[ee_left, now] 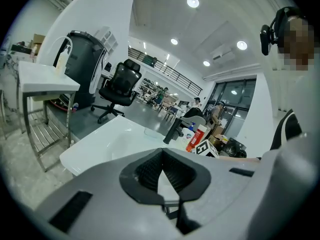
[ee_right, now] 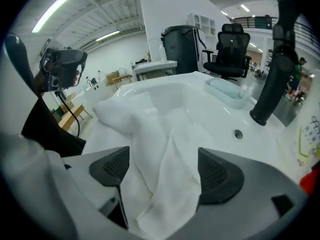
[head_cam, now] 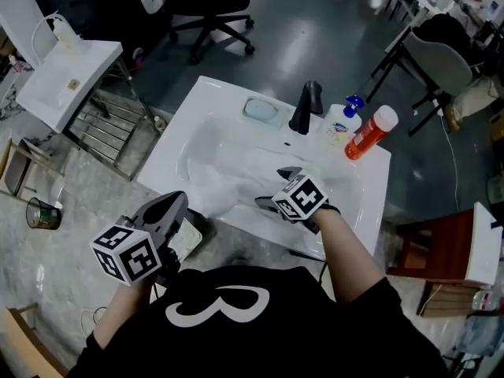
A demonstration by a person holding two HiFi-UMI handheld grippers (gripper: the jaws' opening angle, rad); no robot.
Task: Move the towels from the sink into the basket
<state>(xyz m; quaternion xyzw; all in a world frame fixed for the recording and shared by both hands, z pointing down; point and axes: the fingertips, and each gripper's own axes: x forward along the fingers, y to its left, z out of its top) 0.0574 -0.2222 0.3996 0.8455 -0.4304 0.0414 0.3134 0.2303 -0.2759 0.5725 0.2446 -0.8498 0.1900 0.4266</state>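
White towels [head_cam: 224, 181] lie crumpled in the basin of the white sink [head_cam: 179, 136]. My right gripper [head_cam: 276, 187] hangs over the basin's near right side. In the right gripper view it [ee_right: 162, 169] is open, and a fold of towel [ee_right: 150, 134] lies between the two pads without either pressing on it. My left gripper [head_cam: 175, 203] is off the sink's front left corner, apart from the towels. In its own view the left gripper [ee_left: 162, 171] has its tips together and points across the sink [ee_left: 110, 139]. I see no basket that I can be sure of.
A black faucet [head_cam: 305, 107], a soap dish [head_cam: 261, 110], a blue-capped bottle [head_cam: 342, 120] and an orange bottle [head_cam: 370, 132] stand along the sink's back rim. A second sink on a metal stand [head_cam: 67, 73] is at left, an office chair [head_cam: 209, 6] behind, a wooden chair [head_cam: 441, 266] at right.
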